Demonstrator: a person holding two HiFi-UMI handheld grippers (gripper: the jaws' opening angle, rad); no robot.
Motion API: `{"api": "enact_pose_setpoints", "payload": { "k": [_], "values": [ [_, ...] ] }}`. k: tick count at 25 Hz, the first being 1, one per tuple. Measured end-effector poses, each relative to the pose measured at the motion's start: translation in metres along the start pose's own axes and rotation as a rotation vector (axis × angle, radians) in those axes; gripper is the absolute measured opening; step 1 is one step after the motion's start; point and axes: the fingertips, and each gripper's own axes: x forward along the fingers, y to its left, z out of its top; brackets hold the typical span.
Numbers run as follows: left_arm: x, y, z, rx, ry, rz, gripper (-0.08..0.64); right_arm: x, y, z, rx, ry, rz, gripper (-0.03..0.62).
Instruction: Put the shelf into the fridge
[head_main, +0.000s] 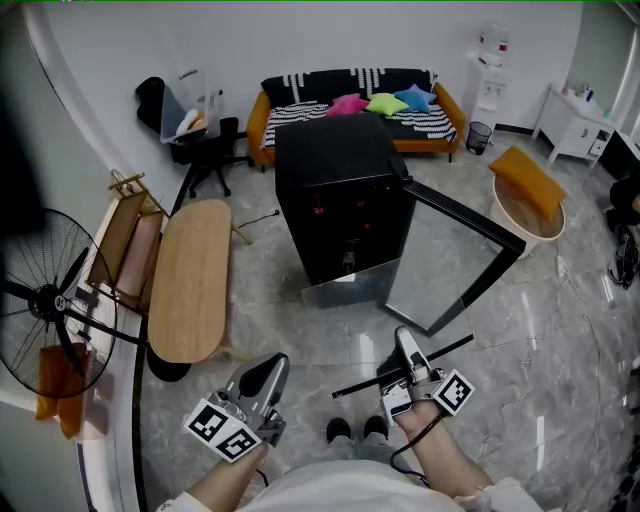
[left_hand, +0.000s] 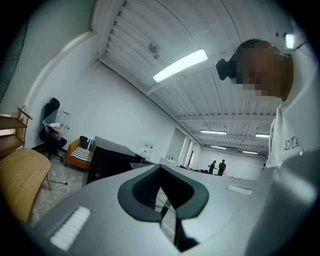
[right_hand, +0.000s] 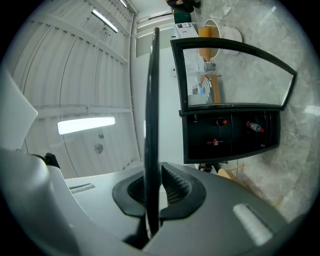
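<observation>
Two grippers show at the near edge of the head view, well short of the fridge (head_main: 345, 200). The fridge is a black cabinet standing mid-floor, and its glass door (head_main: 455, 255) is swung open to the right.

I have the right gripper (head_main: 406, 345) clenched on the shelf (head_main: 355, 386). From the head view the shelf is a thin dark-edged panel seen almost edge-on. It runs left to right across the floor in front of my feet, near me and well apart from the fridge. In the right gripper view the shelf (right_hand: 151, 125) rises as a narrow black bar straight out of the right gripper (right_hand: 152, 187), with a ribbed pad pressed against each side of it. Past it I can see the fridge (right_hand: 230, 130) with a few bottles in its dark interior and the open door (right_hand: 235, 75) beside it.

I hold the left gripper (head_main: 272, 368) just left of the shelf's left end, not touching it. In its own view the left gripper (left_hand: 161, 172) has its jaws drawn together with only a thin slit between the pads and nothing caught there. The fridge (left_hand: 107, 162) lies beyond it.

An oval wooden table (head_main: 190, 280) stands left of the fridge, with a floor fan (head_main: 50, 300) further left. An orange sofa (head_main: 350, 105) sits against the far wall.
</observation>
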Motion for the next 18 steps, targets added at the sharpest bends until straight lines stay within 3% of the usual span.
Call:
{"api": "enact_pose_setpoints", "payload": {
  "k": [18],
  "values": [
    [-0.009,0.061,0.007,-0.01,0.017,0.003,-0.003,0.06,-0.051,-0.004,-0.001,-0.073,-0.026,0.014]
  ]
}}
